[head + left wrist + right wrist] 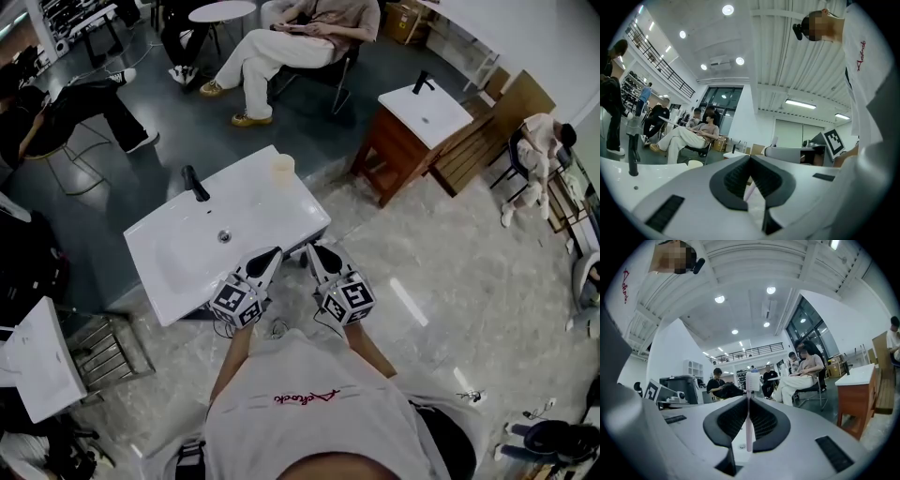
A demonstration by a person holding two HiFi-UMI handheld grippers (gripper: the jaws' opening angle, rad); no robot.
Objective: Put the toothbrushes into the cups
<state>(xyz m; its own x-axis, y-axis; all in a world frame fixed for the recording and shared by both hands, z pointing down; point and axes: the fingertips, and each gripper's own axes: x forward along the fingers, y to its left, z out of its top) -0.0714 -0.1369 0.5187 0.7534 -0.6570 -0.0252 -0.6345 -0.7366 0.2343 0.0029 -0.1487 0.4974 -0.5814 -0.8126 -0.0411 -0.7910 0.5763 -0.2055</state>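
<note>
A pale cup [282,167] stands on the far right corner of the white sink top [272,211]; it also shows in the left gripper view [695,163]. Both grippers hover side by side at the sink's near edge and point level across it. My left gripper [270,257] [750,159] is shut on a pale pink toothbrush [748,192], of which only a bit of handle shows between the jaws. My right gripper [316,253] [749,401] is shut on a pink-handled toothbrush [749,423] that stands upright, its white bristle head above the jaws.
A black faucet [195,183] rises at the sink's back left, with the drain [224,236] in the basin. A second sink on a wooden cabinet [422,112] stands at the right, a third [33,361] at the near left. People sit on chairs [281,47] beyond.
</note>
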